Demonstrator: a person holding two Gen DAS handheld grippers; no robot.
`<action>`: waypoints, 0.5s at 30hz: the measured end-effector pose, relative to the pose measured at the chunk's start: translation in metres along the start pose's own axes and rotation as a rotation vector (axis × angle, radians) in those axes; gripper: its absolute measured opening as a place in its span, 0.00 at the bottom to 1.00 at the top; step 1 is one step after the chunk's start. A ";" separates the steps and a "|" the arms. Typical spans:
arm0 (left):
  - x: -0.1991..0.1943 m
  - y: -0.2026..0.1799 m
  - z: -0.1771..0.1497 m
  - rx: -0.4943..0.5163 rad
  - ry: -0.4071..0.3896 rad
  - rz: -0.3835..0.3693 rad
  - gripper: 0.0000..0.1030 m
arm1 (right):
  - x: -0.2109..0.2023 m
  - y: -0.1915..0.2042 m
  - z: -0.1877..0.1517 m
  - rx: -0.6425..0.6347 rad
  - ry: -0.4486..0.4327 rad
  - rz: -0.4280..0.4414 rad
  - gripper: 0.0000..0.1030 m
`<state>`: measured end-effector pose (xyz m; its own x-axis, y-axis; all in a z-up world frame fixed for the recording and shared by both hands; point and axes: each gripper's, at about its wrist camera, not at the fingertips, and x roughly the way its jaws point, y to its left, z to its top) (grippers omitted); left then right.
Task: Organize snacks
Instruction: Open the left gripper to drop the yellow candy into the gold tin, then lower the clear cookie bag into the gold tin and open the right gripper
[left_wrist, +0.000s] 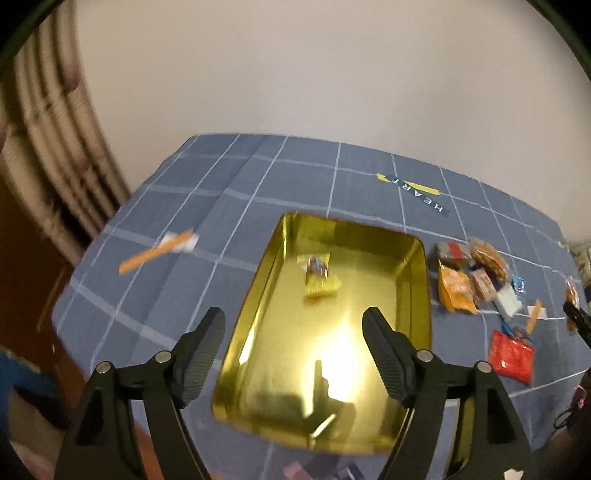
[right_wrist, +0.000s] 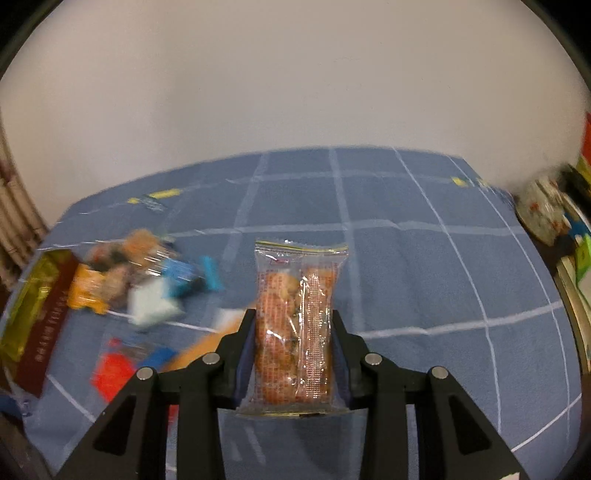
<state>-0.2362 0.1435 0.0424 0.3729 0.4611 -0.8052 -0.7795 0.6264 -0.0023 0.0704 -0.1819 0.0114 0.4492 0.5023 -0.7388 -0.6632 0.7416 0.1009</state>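
A gold tin tray (left_wrist: 421, 280) lies on the blue checked cloth, with one yellow snack packet (left_wrist: 319, 280) inside it. My left gripper (left_wrist: 293, 325) is open and empty, hovering above the tray's near half. My right gripper (right_wrist: 293, 325) is shut on a clear packet of orange-brown snacks (right_wrist: 295, 325), held upright above the cloth. A pile of loose snack packets (right_wrist: 136, 273) lies to its left; the same pile shows in the left wrist view (left_wrist: 472, 277), right of the tray. The tray's edge shows at the far left of the right wrist view (right_wrist: 26, 295).
An orange stick packet (left_wrist: 155, 251) lies left of the tray. A red packet (left_wrist: 511, 356) and an orange stick (left_wrist: 533, 314) lie at the right. A red packet (right_wrist: 110, 373) lies near my right gripper. Cluttered items (right_wrist: 546, 210) stand past the table's right edge. A wall stands behind.
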 end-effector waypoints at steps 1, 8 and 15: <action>-0.006 0.002 -0.007 -0.021 0.010 -0.010 0.71 | -0.005 0.013 0.006 -0.013 -0.011 0.035 0.36; -0.027 0.012 -0.040 -0.093 0.055 -0.012 0.72 | -0.021 0.136 0.038 -0.167 -0.028 0.265 0.36; -0.024 0.014 -0.042 -0.040 0.066 0.019 0.88 | 0.018 0.246 0.051 -0.224 0.081 0.422 0.36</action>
<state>-0.2769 0.1150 0.0370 0.3249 0.4288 -0.8429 -0.8058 0.5921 -0.0094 -0.0537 0.0319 0.0572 0.0710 0.6956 -0.7149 -0.8942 0.3620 0.2634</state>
